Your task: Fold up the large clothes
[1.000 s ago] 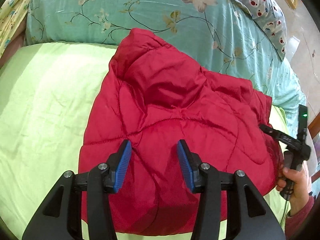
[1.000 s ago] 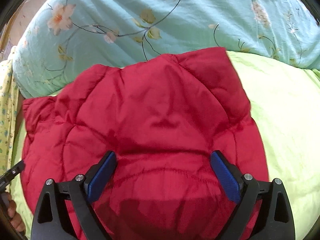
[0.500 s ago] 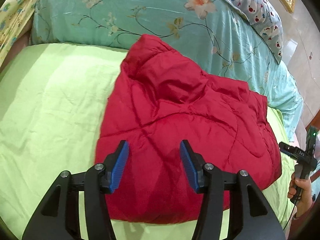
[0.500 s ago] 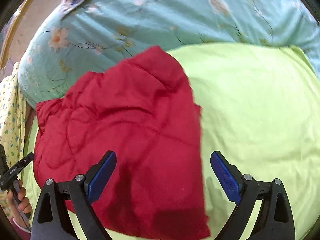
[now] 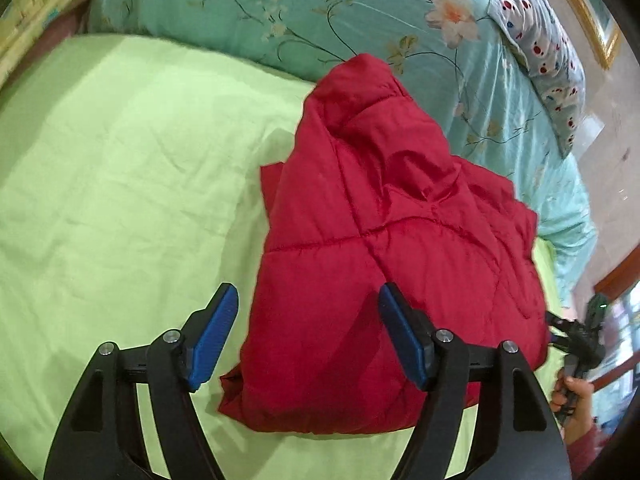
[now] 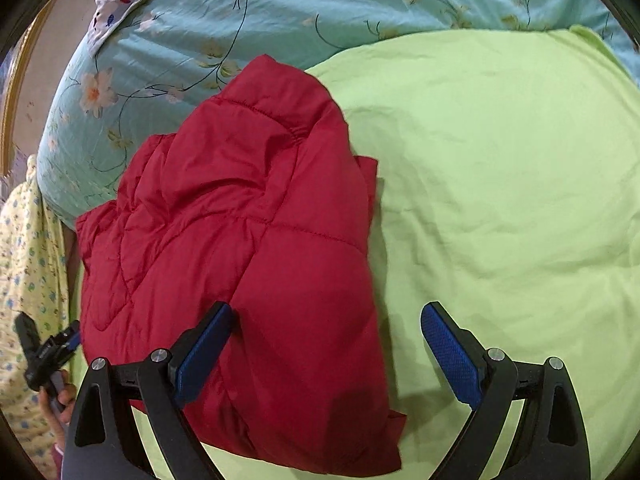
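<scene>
A red quilted jacket (image 5: 384,264) lies folded into a thick bundle on the light green sheet (image 5: 120,184), its far end resting against the teal quilt. My left gripper (image 5: 308,336) hovers over the bundle's near left edge. Its jaws are opening, and the blue pads stand clear of the cloth on both sides. In the right wrist view the jacket (image 6: 248,240) fills the left half. My right gripper (image 6: 328,352) is open wide above the jacket's near right edge. One pad is over red cloth and the other over bare sheet.
A teal floral quilt (image 5: 280,8) is heaped along the far side, with a spotted pillow (image 5: 536,40) beside it. Yellow flowered cloth (image 6: 24,260) hangs at the left edge. A hand (image 5: 572,396) grips the other tool's handle. Green sheet (image 6: 500,200) spreads beside the jacket.
Both grippers have drawn apart sideways, the left one leftward and the right one rightward, so each now sits over an edge of the jacket. The left jaws have widened. The jacket lies still.
</scene>
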`<move>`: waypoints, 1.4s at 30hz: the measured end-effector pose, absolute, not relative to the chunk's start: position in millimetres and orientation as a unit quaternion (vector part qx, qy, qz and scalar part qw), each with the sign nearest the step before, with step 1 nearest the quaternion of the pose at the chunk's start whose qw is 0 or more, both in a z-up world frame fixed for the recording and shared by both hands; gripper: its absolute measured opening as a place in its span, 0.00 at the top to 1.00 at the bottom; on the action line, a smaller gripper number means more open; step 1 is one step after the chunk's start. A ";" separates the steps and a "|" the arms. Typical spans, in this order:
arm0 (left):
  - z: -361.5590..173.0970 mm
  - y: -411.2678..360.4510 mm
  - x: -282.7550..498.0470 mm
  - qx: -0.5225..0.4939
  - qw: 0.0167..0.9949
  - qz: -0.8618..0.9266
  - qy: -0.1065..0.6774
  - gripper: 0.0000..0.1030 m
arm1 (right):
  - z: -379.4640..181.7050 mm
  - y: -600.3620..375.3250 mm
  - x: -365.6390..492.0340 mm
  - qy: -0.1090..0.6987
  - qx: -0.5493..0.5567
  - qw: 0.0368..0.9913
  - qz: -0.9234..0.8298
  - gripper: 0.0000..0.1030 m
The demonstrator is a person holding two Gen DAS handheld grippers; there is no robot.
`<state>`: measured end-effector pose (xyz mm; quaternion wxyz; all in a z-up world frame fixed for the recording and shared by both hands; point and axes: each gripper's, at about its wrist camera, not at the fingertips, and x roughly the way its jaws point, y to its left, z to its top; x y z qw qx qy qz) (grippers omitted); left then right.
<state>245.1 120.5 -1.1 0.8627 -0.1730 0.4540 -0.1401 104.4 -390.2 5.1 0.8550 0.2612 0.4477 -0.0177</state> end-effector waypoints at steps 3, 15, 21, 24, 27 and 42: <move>-9.2 121.9 253.1 -0.194 0.850 -0.163 0.461 0.23 | -2.8 -389.2 111.5 0.453 0.283 0.846 0.006 0.07; -36.6 103.6 297.2 -0.250 0.813 -0.206 0.484 0.07 | -29.9 -394.3 144.3 0.449 0.349 0.821 0.046 0.03; -41.1 100.9 304.0 -0.261 0.805 -0.220 0.486 0.04 | -32.6 -390.0 159.1 0.454 0.356 0.814 0.064 0.04; -36.5 96.9 298.8 -0.244 0.813 -0.228 0.478 0.15 | -29.8 -381.3 163.9 0.462 0.340 0.816 0.074 0.13; -28.3 98.0 289.7 -0.240 0.817 -0.237 0.467 0.32 | -21.2 -373.9 163.0 0.463 0.331 0.818 0.079 0.34; 37.9 114.4 182.6 -0.235 0.831 -0.277 0.421 0.47 | 35.8 -334.2 70.2 0.438 0.306 0.834 0.137 0.60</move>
